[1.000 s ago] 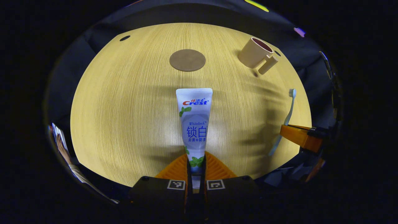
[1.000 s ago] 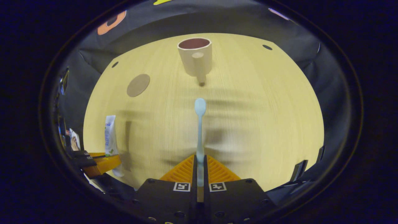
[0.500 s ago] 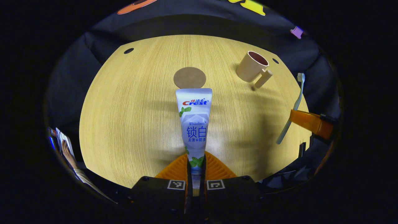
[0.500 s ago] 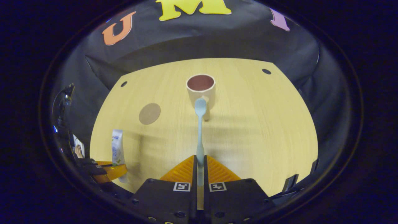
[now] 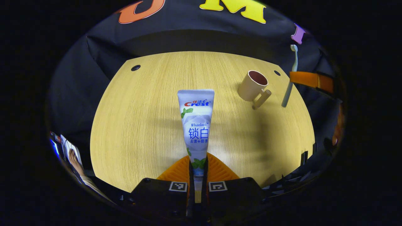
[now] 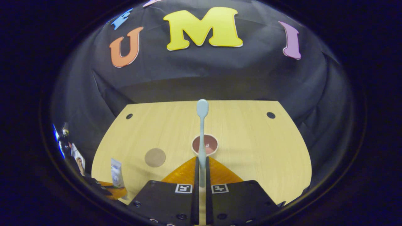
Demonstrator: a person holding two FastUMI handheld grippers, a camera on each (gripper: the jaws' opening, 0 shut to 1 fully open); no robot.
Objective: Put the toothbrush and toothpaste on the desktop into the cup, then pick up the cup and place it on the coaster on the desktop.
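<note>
The left gripper (image 5: 198, 171) has its jaws pinched on the lower end of the toothpaste (image 5: 196, 122), a white tube that stands out ahead of the fingers over the middle of the wooden desktop (image 5: 141, 125), its flat crimped end farthest from the camera. In the left gripper view the cup (image 5: 253, 86) stands upright on the desktop toward the far right corner, its handle turned toward the near side, with open wood all around it and a small round hole (image 5: 277, 72) just beyond it near the far edge. Another hole (image 5: 135, 67) sits at the far left corner. The right gripper (image 6: 201, 174) holds its jaws closed on the handle of the toothbrush (image 6: 202, 131), which points straight ahead with its head uppermost. In the right gripper view the cup (image 6: 210, 147) lies directly below the brush shaft, its open mouth facing the camera, close to the fingertips. The coaster (image 6: 155, 157), a flat brown disc, rests on the desktop left of the cup, apart from it. Bare wood stretches wide to the right of the cup, up to the desktop's right edge.
</note>
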